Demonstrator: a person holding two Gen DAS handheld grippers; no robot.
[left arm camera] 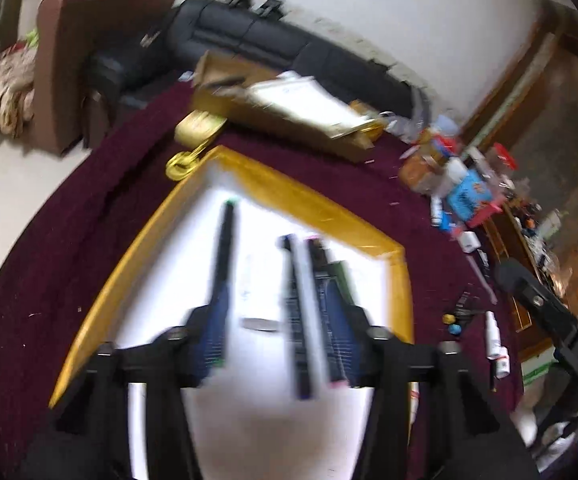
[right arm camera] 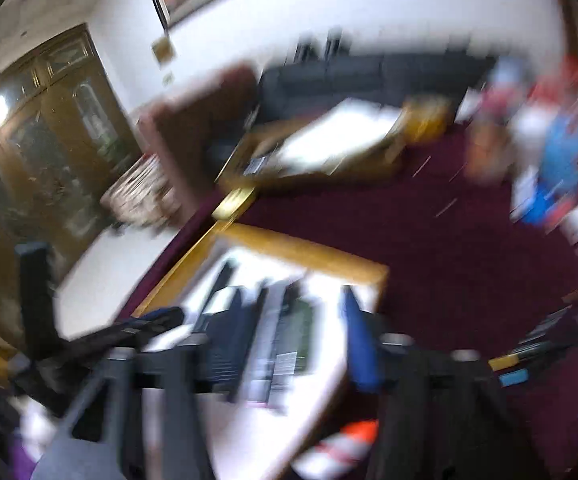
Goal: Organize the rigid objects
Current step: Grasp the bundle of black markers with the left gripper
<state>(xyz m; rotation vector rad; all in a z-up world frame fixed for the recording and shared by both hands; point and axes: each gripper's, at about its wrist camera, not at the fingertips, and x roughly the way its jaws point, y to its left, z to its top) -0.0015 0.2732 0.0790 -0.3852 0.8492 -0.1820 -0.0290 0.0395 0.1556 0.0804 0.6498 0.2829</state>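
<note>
Both grippers' fingers (left arm camera: 213, 320) gape (empty) over blurred pens (left arm camera: 303, 312) in the tray (left arm camera: 289, 192).

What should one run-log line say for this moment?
left gripper: open, above pens | right gripper: open, nothing held | pens: lying in gold-rimmed white tray | view: blurred

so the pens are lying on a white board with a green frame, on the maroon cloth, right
Not quite: the frame is gold, not green. The left wrist view shows the pens lying on the white board, whose gold frame rests on the maroon cloth.
</note>
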